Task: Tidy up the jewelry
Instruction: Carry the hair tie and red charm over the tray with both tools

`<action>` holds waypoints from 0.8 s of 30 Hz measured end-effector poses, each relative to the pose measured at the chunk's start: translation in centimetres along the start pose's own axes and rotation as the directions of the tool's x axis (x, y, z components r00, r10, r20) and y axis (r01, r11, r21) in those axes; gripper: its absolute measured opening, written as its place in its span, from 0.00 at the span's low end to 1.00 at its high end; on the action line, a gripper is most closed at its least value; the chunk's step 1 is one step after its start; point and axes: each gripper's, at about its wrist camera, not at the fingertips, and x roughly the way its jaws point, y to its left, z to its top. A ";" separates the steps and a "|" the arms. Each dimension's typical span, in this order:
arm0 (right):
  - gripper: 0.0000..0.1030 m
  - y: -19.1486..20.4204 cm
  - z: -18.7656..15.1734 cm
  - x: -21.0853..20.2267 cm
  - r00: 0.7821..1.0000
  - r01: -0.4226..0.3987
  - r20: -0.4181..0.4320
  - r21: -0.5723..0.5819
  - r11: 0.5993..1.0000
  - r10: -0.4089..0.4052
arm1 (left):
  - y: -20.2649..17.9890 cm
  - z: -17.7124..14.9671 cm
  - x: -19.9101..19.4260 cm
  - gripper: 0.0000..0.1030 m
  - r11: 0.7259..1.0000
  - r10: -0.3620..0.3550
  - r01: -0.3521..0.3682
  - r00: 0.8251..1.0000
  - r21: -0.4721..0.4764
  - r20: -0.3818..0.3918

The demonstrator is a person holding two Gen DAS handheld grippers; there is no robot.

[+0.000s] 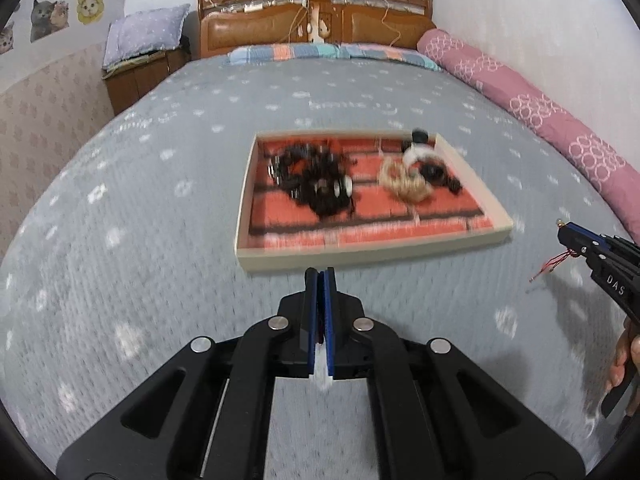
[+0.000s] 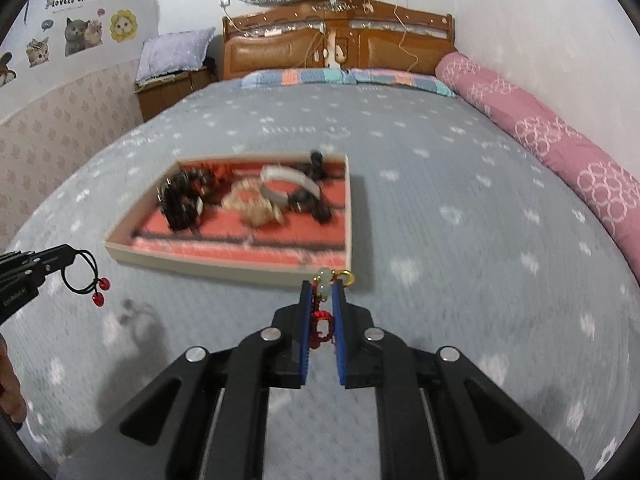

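Observation:
A shallow cream tray (image 1: 360,254) with a red brick-pattern floor lies on the grey bedspread. It holds a black tangle of jewelry (image 1: 316,184) and beige and white bangles (image 1: 412,176). My left gripper (image 1: 319,274) hangs shut just short of the tray's near rim. The right wrist view shows that left gripper (image 2: 74,254) pinching a black elastic loop with red cherry beads (image 2: 86,280). My right gripper (image 2: 323,286) is shut on a charm (image 2: 325,280) of pale green beads, a gold ring and a red knot, near the tray's (image 2: 224,268) near right corner. Red threads (image 1: 554,264) dangle under the right gripper (image 1: 562,232).
The bed's wooden headboard (image 1: 316,20) and striped pillows (image 1: 332,54) are far behind the tray. A pink bolster (image 1: 540,112) runs along the right wall. A nightstand with a lilac pillow (image 1: 144,36) stands at the left. A hand (image 1: 622,360) holds the right gripper's handle.

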 end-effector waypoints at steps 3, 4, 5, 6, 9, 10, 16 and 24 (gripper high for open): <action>0.10 0.7 2.0 0.4 1.000 -0.019 0.013 0.013 1.000 0.019 | -0.1 2.1 -0.2 0.01 1.000 -0.006 0.006 1.000 -0.004 0.024; 0.10 1.0 2.5 0.5 1.000 -0.022 0.016 0.014 1.000 0.022 | -0.2 2.7 -0.2 0.01 1.000 -0.006 0.006 1.000 -0.003 0.030; 0.10 1.3 3.3 0.8 0.999 -0.025 0.020 0.012 1.000 0.025 | -0.3 3.5 -0.2 0.02 1.000 -0.008 0.008 0.999 -0.002 0.038; 0.10 1.5 3.7 1.0 0.999 -0.026 0.023 0.010 1.000 0.026 | -0.4 4.1 -0.1 0.01 1.000 -0.010 0.010 0.999 -0.001 0.043; 0.10 2.0 5.3 2.1 0.999 -0.030 0.026 0.007 1.000 0.030 | -0.6 5.6 0.4 0.02 1.000 -0.010 0.010 0.998 0.002 0.056; 0.10 2.1 5.6 2.4 0.999 -0.031 0.025 0.008 0.999 0.031 | -0.6 5.9 0.7 0.02 1.000 -0.009 0.009 0.998 0.002 0.056; 0.10 2.6 7.1 5.6 0.999 -0.033 0.013 0.015 0.999 0.033 | -0.4 7.6 4.3 0.02 1.000 -0.020 0.020 0.999 -0.015 0.033; 0.10 2.5 7.4 10.9 0.999 -0.024 -0.023 0.021 1.000 0.024 | 0.0 7.5 10.4 0.02 1.000 -0.009 0.009 1.000 -0.007 -0.025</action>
